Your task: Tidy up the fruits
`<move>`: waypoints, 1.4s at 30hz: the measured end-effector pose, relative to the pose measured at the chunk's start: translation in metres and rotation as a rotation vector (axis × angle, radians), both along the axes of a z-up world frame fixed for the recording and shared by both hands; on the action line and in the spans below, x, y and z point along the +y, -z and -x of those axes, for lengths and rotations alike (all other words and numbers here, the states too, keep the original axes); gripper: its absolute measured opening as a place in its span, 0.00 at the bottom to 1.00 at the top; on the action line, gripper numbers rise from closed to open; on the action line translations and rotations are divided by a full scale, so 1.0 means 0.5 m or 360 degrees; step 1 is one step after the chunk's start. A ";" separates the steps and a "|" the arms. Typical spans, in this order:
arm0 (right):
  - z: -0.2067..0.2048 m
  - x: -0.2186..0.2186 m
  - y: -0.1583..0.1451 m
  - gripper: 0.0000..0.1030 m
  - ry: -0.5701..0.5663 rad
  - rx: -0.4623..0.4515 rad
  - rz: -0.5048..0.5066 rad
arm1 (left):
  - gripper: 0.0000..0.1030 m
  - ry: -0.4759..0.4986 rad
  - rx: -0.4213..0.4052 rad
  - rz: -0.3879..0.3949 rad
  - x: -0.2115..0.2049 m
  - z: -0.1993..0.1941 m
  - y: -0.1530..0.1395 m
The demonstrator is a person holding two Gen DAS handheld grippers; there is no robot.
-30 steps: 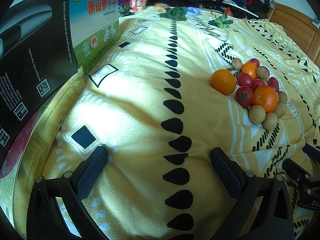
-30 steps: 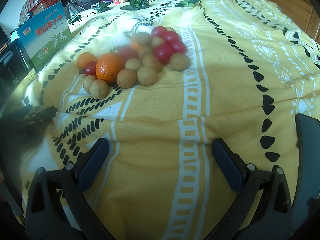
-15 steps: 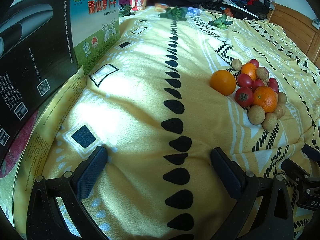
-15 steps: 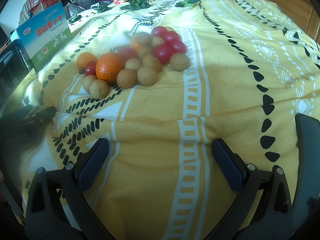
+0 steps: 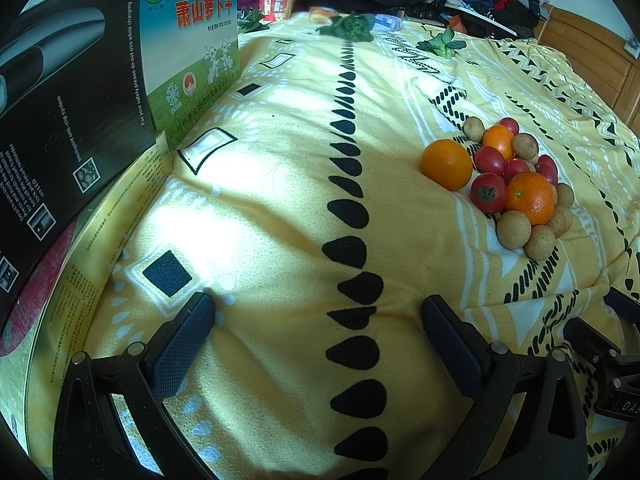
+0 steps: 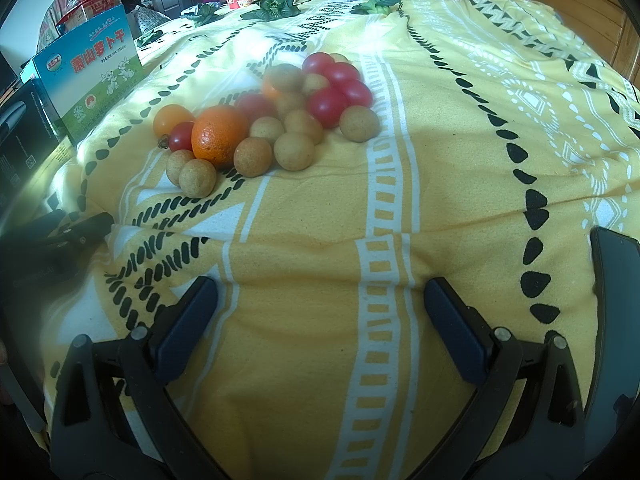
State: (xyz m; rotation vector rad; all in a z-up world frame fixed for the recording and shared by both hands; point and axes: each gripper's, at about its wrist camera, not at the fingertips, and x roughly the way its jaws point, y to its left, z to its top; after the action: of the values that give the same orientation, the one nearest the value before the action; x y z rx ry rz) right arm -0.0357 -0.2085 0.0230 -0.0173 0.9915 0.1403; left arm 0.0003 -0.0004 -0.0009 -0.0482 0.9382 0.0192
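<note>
Both sets of tongs sit released with nothing between their pads: my left gripper (image 5: 316, 330) and my right gripper (image 6: 320, 312) hang low over the yellow patterned blanket (image 5: 280, 184), well short of the fruit. Going left to right in the left wrist view, I pass the black printed carton (image 5: 68, 128), then the blue-and-green cardboard box (image 5: 192, 52), then bare blanket, and only then the mixed heap of fruit (image 5: 508, 184) on the right side of the bed. Its nearest piece on that side is the big smooth orange (image 5: 447, 164); I judge it firm and fairly heavy, best gripped across its widest part. The small glossy red tomatoes (image 6: 336, 88) look thin-skinned and slippery, so I would pinch them gently at the middle. The tan rough-skinned round fruits (image 6: 294, 151) seem light and apt to roll on the soft cloth. Pieces at the heap's centre are partly covered by neighbours, and I cannot count them. The right view's left edge is hazy.
</note>
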 end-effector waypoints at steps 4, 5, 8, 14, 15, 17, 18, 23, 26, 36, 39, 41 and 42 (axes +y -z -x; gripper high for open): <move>0.000 0.000 0.000 1.00 0.0000 0.0000 0.0000 | 1.00 0.0000 0.0002 -0.0005 -0.001 -0.002 0.001; 0.000 0.000 0.000 1.00 0.0000 0.0000 0.0000 | 1.00 0.0000 0.0002 -0.0006 -0.001 -0.002 0.001; 0.000 0.000 0.000 1.00 0.0000 0.0000 0.0000 | 1.00 0.0000 0.0001 -0.0005 0.000 -0.002 0.001; 0.000 0.000 0.000 1.00 0.0000 0.0000 0.0000 | 1.00 0.0000 0.0001 -0.0002 -0.001 -0.002 0.002; 0.000 0.000 0.000 1.00 0.0000 0.0000 0.0000 | 1.00 0.0000 0.0001 -0.0004 0.000 -0.003 0.002; 0.000 0.001 0.000 1.00 0.0000 0.0000 0.0000 | 1.00 0.0000 0.0001 -0.0003 0.000 -0.003 0.002; 0.000 0.000 0.000 1.00 0.0000 0.0000 0.0000 | 1.00 0.0000 0.0002 -0.0003 0.000 -0.003 0.002; 0.000 0.001 0.000 1.00 0.0000 0.0000 0.0000 | 1.00 0.0000 0.0001 0.0000 0.000 -0.003 0.002; 0.000 0.000 0.000 1.00 0.0000 0.0000 0.0002 | 1.00 0.0001 0.0000 0.0005 0.001 -0.003 0.003; -0.003 0.001 0.001 1.00 -0.0001 0.0007 0.0013 | 1.00 0.0001 -0.0003 0.0018 0.004 -0.001 0.002; -0.006 0.000 0.001 1.00 -0.0005 0.0017 0.0009 | 1.00 0.0002 -0.0004 0.0023 0.006 -0.001 0.001; -0.020 0.001 -0.002 1.00 -0.0011 0.0076 0.0005 | 1.00 0.0003 -0.0005 0.0024 0.006 -0.001 0.000; -0.024 0.000 -0.005 1.00 -0.0019 0.0114 -0.0007 | 1.00 0.0003 -0.0007 0.0027 0.007 0.000 0.000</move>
State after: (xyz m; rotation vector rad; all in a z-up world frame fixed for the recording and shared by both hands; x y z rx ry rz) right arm -0.0238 -0.2086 0.0255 -0.0140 1.0627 0.1547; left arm 0.0004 0.0032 -0.0008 -0.0631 0.9339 0.0094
